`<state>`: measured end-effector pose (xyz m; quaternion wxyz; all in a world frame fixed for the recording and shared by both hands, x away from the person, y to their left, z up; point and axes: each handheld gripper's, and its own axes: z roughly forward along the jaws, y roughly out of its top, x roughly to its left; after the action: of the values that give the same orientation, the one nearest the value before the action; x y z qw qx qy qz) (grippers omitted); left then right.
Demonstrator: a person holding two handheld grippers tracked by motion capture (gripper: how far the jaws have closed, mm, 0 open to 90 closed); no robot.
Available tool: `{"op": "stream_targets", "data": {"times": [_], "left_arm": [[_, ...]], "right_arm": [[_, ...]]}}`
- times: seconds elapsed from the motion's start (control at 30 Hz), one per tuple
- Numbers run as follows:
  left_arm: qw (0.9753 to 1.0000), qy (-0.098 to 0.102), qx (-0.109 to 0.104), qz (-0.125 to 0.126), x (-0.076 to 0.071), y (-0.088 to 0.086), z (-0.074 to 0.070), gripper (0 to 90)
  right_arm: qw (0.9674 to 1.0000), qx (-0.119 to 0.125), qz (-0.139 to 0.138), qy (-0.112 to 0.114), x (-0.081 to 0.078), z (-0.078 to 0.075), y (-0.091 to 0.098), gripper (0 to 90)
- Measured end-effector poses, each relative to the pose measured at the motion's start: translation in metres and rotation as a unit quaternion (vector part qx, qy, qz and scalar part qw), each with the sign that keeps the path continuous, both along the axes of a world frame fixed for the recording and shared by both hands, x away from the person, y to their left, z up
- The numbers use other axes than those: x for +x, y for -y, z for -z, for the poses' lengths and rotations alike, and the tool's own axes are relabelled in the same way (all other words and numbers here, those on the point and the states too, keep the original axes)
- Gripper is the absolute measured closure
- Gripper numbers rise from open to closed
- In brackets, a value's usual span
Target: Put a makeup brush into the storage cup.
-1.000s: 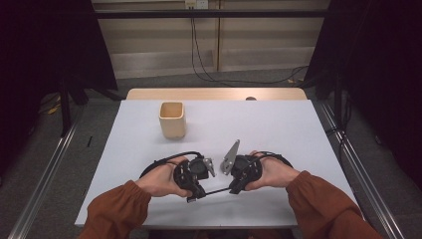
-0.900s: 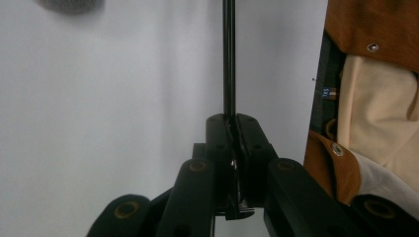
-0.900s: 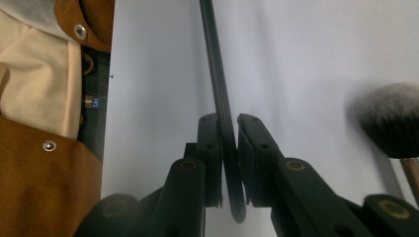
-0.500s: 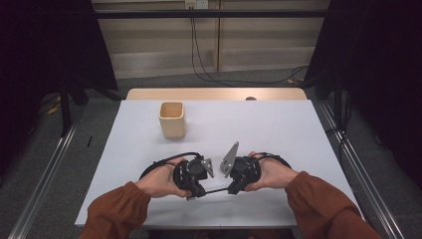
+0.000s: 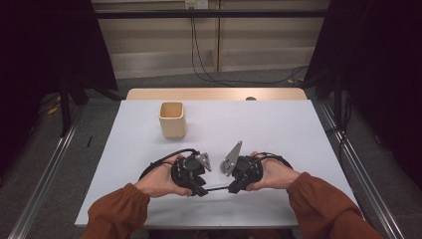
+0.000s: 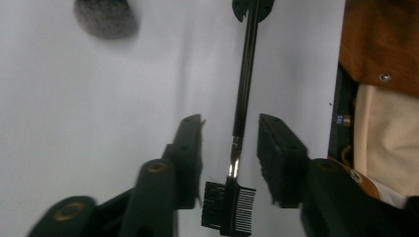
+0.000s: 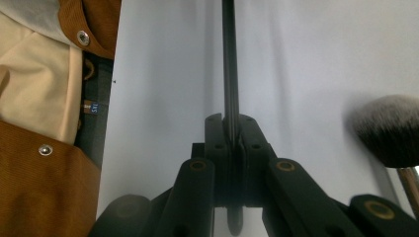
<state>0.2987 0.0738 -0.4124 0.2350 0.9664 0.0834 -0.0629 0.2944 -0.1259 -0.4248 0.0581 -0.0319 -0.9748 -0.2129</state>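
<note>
A white table [image 5: 278, 129] fills the middle of a dark-curtained room, a beige cup [image 5: 172, 119] at its ten o'clock. At six o'clock the left gripper [image 6: 230, 148] has just been opening; its jaws stand spread, clear of the thin black brow comb [image 6: 236, 163] between them. The right gripper [image 7: 230, 133], at the comb's three o'clock end, is pressed together on the handle. A fluffy brush [image 7: 388, 131] lies nearby. I'd draw the left away straight, keeping its pads off the comb head

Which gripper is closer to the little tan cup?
Left. The left hand-held gripper sits just below the tan cup, nearer the table's front edge; the right hand-held gripper is farther off, toward the cup's right.
</note>
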Motion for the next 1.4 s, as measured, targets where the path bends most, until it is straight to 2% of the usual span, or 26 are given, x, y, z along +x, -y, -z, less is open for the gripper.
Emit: {"op": "stream_targets", "data": {"times": [0.07,0.17,0.23,0.37,0.43,0.57,0.7,0.8,0.87,0.9,0.97,1.13,1.27,1.33,1.4], "left_arm": [[0.9996,0.003,-0.019,-0.022,0.001,-0.003,0.002,46.6],[0.9982,0.008,-0.042,-0.041,0.002,-0.005,0.001,38.3],[0.9971,0.017,-0.049,-0.056,0.001,-0.007,0.0,27.6],[0.9944,0.025,-0.071,-0.074,0.003,-0.014,-0.003,18.8],[0.9931,0.025,-0.084,-0.078,0.003,-0.02,-0.006,20.2],[0.9879,0.032,-0.112,-0.103,0.004,-0.033,-0.009,16.5],[0.9869,0.037,-0.108,-0.114,0.004,-0.044,-0.006,14.6],[0.9827,0.047,-0.116,-0.137,0.003,-0.05,-0.005,12.0],[0.9776,0.048,-0.131,-0.158,0.003,-0.055,-0.004,9.3],[0.9769,0.052,-0.128,-0.163,0.003,-0.056,-0.004,7.6],[0.9733,0.057,-0.133,-0.178,0.002,-0.06,-0.004,5.3],[0.9689,0.062,-0.13,-0.202,-0.002,-0.066,-0.005,6.9],[0.965,0.061,-0.139,-0.214,-0.007,-0.073,-0.005,6.1],[0.9648,0.063,-0.145,-0.21,-0.009,-0.077,-0.004,3.9],[0.9621,0.064,-0.151,-0.218,-0.012,-0.08,-0.004,3.9]], "right_arm": [[1.0,0.003,0.003,0.002,0.001,0.0,0.001,86.2],[1.0,0.0,0.008,-0.006,0.0,0.0,0.003,86.2],[0.9999,0.002,0.009,-0.006,0.001,0.0,0.004,86.1],[0.9998,0.002,0.019,-0.005,0.0,-0.001,0.006,86.1],[0.9998,0.007,0.019,-0.006,0.0,-0.001,0.007,86.1],[0.9996,0.005,0.028,-0.004,0.0,-0.002,0.011,86.1],[0.9992,0.01,0.039,-0.002,0.001,-0.001,0.017,86.1],[0.9988,0.012,0.047,-0.005,0.0,0.001,0.022,86.1],[0.9985,0.016,0.052,-0.005,0.0,0.003,0.026,86.1],[0.998,0.019,0.06,-0.003,-0.001,0.003,0.028,86.1],[0.9971,0.026,0.072,-0.004,-0.001,0.004,0.033,86.0],[0.9949,0.04,0.093,0.003,0.0,0.003,0.044,86.1],[0.9924,0.047,0.114,0.0,-0.002,0.004,0.052,86.1],[0.9908,0.05,0.126,-0.001,-0.003,0.005,0.056,86.0],[0.9897,0.054,0.133,0.0,-0.003,0.007,0.059,86.0]]}}
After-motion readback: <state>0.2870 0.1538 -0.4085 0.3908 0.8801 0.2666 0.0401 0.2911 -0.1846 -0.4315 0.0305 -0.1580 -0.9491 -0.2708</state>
